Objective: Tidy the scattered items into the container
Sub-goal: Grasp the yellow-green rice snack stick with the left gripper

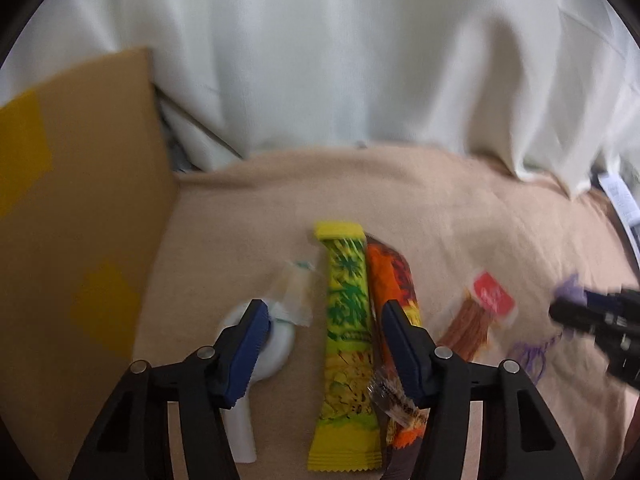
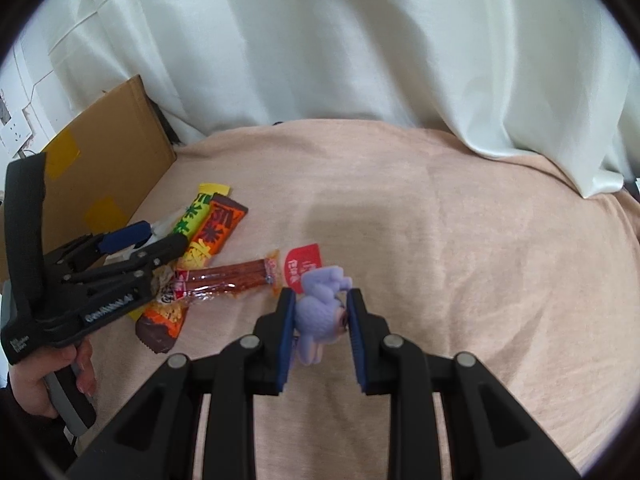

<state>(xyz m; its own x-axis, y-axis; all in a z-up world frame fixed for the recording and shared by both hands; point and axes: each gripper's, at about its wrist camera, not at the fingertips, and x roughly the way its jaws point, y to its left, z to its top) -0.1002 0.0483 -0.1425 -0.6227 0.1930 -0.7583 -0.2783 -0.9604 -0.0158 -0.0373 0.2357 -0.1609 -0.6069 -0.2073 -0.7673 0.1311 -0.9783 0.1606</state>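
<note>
Right gripper (image 2: 320, 312) pinching purple toy (image 2: 322, 316); left gripper (image 1: 324, 320) spread around yellow bar (image 1: 346, 344).

My right gripper (image 1: 600, 328) smears into blur at the left wrist view's edge. Orange packet (image 1: 394, 280): lower end hidden behind my left finger (image 1: 408, 356).

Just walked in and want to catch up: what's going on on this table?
A person works two handheld grippers over a cloth-covered table. The right gripper is shut on a small purple toy. The left gripper, open, straddles a yellow snack bar and an orange one. The cardboard box stands at the left.
</note>
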